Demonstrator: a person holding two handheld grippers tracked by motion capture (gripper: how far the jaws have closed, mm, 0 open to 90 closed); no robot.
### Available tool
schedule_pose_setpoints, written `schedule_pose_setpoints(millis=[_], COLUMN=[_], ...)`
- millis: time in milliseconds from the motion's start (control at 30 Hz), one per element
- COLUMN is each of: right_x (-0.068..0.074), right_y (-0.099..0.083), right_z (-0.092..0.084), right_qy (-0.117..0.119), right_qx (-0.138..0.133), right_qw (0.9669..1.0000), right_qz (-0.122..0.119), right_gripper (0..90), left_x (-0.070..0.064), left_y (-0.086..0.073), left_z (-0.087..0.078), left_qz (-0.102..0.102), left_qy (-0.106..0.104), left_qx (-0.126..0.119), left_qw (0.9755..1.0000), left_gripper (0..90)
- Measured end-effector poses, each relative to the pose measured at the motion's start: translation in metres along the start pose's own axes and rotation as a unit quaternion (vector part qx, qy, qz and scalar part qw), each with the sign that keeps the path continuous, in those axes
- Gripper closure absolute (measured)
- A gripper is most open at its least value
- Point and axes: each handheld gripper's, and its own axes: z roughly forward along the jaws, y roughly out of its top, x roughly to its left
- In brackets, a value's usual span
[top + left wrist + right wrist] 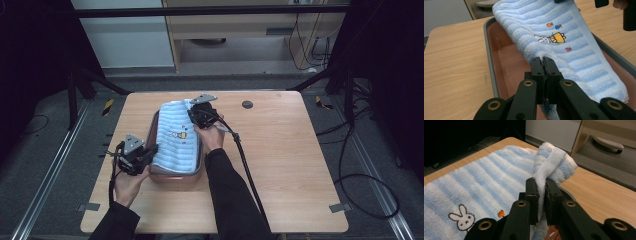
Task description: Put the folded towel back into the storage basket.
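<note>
A blue-and-white striped towel with a small rabbit picture lies stretched over a reddish-brown tray with a grey rim at the table's middle. My left gripper is shut on the towel's near left corner, its jaws pressed together on the cloth. My right gripper is shut on the far right corner, where a bunched fold of towel rises between its jaws. The towel hangs slightly raised between the two grippers, and part of the tray's inside shows under it.
The wooden table has bare surface to the right and in front of the tray. A small dark round disc sits near the back edge. Cables trail from the grippers. Beyond the table are dark frame bars and a cabinet.
</note>
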Motion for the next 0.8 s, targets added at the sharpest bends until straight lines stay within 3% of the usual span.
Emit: schedule_pose_setpoints(millis=[800], right_x=[0.002], right_y=[-0.023], right_z=[0.015], right_qy=[0.003], right_qx=[0.049], right_qw=[0.9988], right_qz=[0.003], right_gripper=[81.8], left_x=[0.001], left_y=[-0.017], left_z=[0.009], left_qz=[0.003], left_qy=[0.007], left_qx=[0.038], left_qw=[0.9993], left_gripper=[87.8])
